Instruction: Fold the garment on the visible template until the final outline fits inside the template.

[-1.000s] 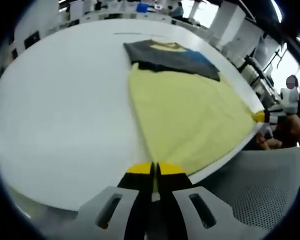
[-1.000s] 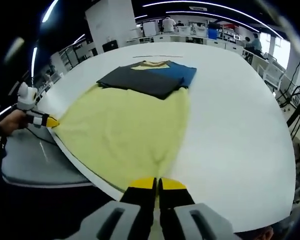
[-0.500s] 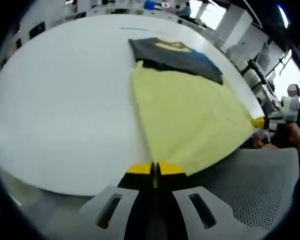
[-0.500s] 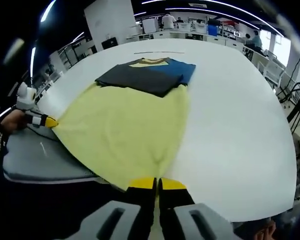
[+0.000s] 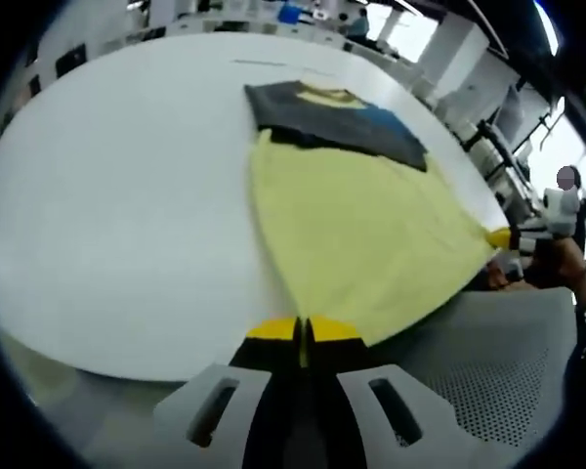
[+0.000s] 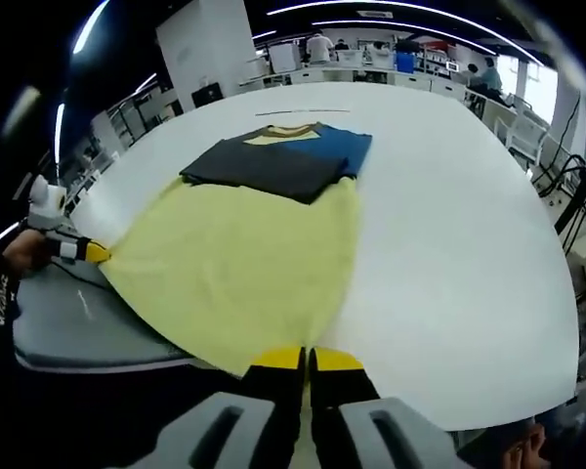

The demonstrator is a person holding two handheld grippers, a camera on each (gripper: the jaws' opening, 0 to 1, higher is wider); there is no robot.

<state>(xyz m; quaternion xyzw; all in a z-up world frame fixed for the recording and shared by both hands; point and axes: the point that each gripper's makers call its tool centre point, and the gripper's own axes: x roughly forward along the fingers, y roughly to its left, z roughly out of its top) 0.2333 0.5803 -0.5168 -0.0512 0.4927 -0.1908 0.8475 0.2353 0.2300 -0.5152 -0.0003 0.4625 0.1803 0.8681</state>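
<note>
Our left gripper [image 5: 301, 332] is clenched on one bottom corner of the yellow garment [image 5: 356, 230], jaws pressed together with the cloth running out between the yellow tips. Our right gripper [image 6: 304, 362] is likewise pinched tight on the other bottom corner. In the left gripper view the right gripper shows at the far right edge, holding its corner.

From the two corners the yellow cloth spreads flat and taut across the white table [image 6: 449, 225] toward the garment's far end, where a dark grey and blue part [image 6: 273, 161] with a yellow neck opening lies on the tabletop. We cannot make out a template outline in either view.

Over the last second the hem has come a little further off the near table edge, above the grey chair [image 5: 488, 362], while the far part has stayed put. We judge that we are tensioning and lifting the hem to begin a fold toward the collar; no fold is made yet.
</note>
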